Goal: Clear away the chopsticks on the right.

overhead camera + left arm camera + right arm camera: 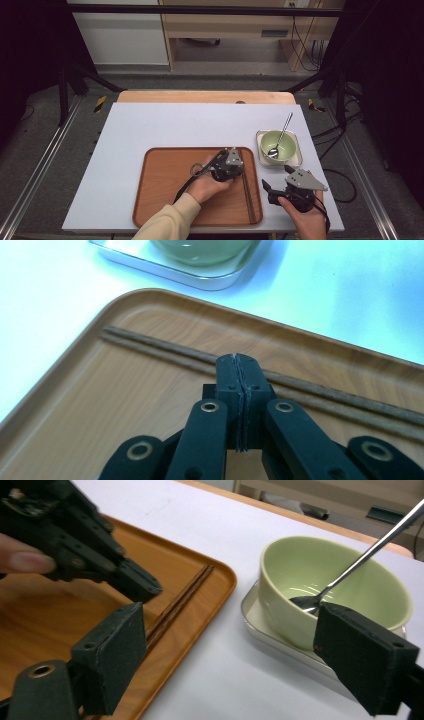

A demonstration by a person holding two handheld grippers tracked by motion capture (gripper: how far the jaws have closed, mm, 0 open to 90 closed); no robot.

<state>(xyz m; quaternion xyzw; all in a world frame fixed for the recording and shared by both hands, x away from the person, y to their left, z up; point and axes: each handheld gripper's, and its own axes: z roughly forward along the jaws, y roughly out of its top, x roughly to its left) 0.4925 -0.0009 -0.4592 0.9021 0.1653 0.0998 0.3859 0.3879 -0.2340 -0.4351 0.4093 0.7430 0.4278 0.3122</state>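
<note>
The left gripper [239, 371], jaws pressed together on nothing, hovers just over the chopsticks [320, 390] lying along the tray's [165, 200] right edge; the right gripper [240, 665] stands spread near the desk's right edge, by the bowl [345, 585].

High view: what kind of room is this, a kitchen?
Probably not a kitchen; it looks more like a lab or recording workspace. The white table stands inside a black metal frame, cables trail across the floor, and plain office furniture sits behind.
</note>
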